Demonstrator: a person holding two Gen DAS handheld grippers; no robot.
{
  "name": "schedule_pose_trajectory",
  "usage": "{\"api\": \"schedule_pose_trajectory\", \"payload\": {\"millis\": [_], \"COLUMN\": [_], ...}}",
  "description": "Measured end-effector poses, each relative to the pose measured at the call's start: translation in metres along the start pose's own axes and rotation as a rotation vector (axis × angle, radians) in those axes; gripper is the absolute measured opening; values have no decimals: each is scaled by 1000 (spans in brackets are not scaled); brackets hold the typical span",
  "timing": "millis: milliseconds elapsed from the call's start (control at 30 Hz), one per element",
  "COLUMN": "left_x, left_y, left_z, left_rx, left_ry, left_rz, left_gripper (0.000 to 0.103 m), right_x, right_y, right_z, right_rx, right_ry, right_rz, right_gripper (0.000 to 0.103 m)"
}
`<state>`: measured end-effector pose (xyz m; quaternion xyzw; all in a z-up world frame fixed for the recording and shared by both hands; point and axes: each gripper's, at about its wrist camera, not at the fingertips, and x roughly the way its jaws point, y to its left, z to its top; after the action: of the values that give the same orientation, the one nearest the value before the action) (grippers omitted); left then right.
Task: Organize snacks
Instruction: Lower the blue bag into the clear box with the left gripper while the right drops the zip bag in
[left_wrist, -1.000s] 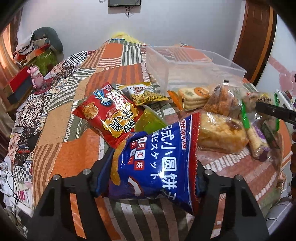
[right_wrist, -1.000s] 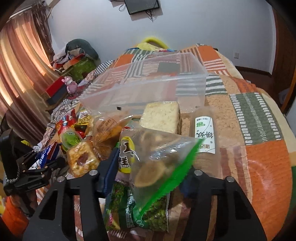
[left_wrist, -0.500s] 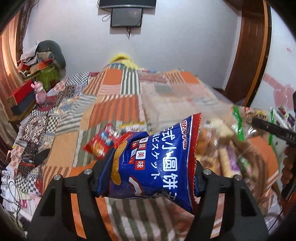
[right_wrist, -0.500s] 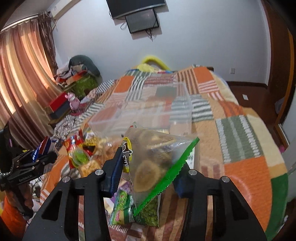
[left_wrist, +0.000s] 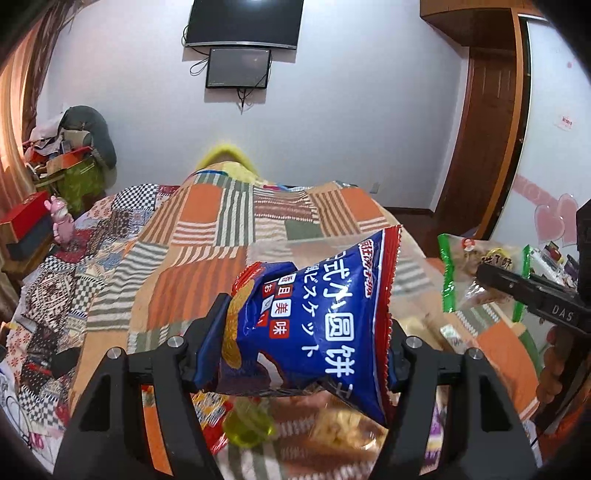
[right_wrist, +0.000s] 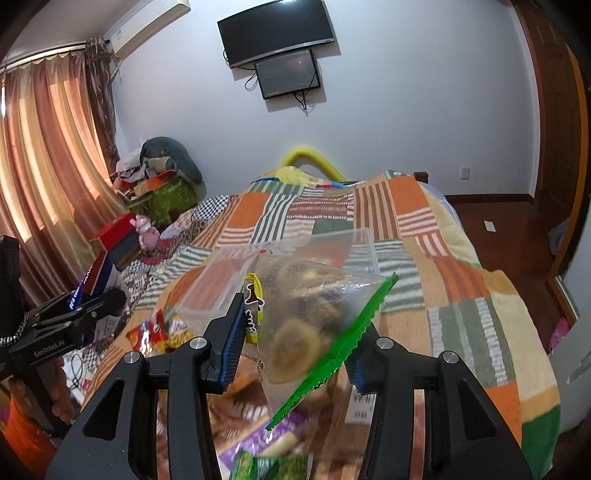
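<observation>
Snacks are both up in the air: the left gripper (left_wrist: 306, 354) is clamped on a blue biscuit bag (left_wrist: 317, 325), and the right gripper (right_wrist: 295, 354) pinches a clear green-edged pouch (right_wrist: 314, 317), above the pile on the near quilt (right_wrist: 461, 325). The clear bin (right_wrist: 291, 266) sits just beyond. Honestly, the worry is slippery, puffy film sliding out of either grip, or snagging the bin's rim on the way in.

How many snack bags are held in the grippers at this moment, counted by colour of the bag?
Blue biscuit bag, in the left gripper: 1
Clear bag with green edge, in the right gripper: 1
Total: 2
</observation>
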<state>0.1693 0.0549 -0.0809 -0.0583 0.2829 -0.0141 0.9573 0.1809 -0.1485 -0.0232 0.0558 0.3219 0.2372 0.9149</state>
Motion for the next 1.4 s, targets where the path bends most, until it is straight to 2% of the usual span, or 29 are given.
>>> {"api": "schedule_pose_trajectory", "payload": {"millis": [300, 533, 1000, 1133, 1233, 1400], "left_x": [45, 83, 152, 149, 138, 109], "left_y": [-5, -11, -22, -26, -27, -20], "left_z": [23, 34, 34, 34, 36, 39], "left_rx": [-4, 9, 43, 62, 72, 61], "left_ry": [8, 49, 168, 172, 157, 136], "left_rz": [-7, -27, -22, -27, -25, -27], "left_gripper": [68, 68, 69, 73, 74, 78], "right_x": [39, 68, 111, 110, 103, 80], "right_y": [-9, -17, -16, -15, -18, -25], "right_z": [14, 22, 21, 19, 22, 27], "right_rx": [11, 20, -16, -44, -42, -21], "right_ry": [14, 48, 186, 205, 194, 159], "right_rz": [-15, -42, -35, -51, -57, -58], "right_gripper": [43, 43, 45, 47, 53, 55]}}
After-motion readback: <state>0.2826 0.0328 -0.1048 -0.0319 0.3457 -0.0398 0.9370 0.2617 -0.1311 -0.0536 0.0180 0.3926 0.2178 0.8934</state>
